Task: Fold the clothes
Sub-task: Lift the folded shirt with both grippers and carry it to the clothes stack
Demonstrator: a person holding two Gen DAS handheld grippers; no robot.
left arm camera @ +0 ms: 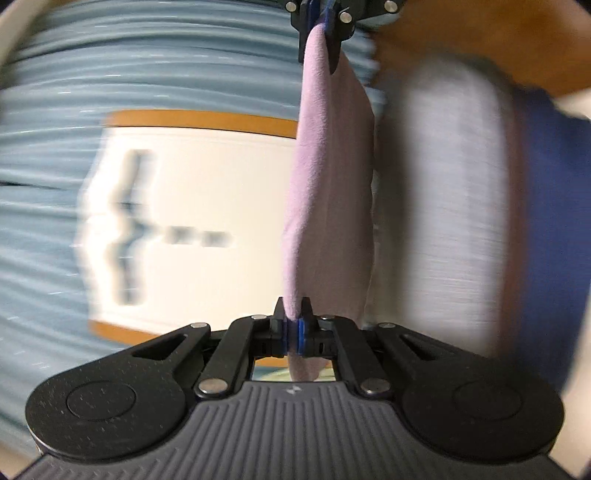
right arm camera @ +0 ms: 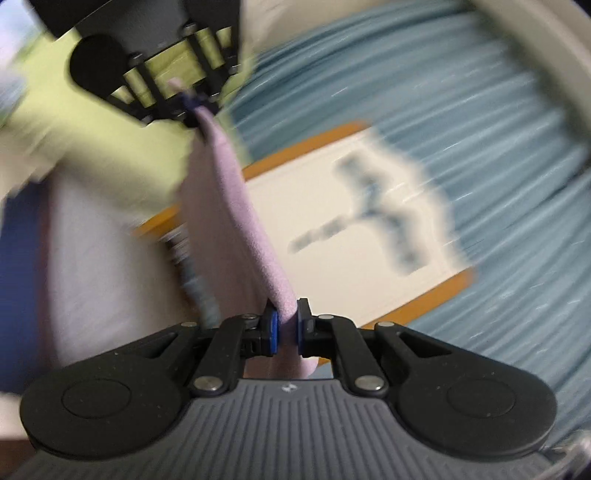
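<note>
- Clamping the pink cloth (left arm camera: 328, 206) at one end with the left gripper (left arm camera: 293, 332), over a blurred blue ribbed backdrop (left arm camera: 147, 74).
- Pinching its other end with the right gripper (right arm camera: 286, 332), stretching it taut between both.
- Likely carrying mid-fold; next, lowering and laying flat.

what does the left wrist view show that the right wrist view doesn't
Only the left wrist view shows the right claw at its top edge, with a brown blurred patch at top right. Only the right wrist view shows the left claw seen from outside, in front of a pale green blurred area. Both show the lilac soft cloth stretched between the two shut claws, above the light blue ribbed surface and the white orange-edged printed panel.
</note>
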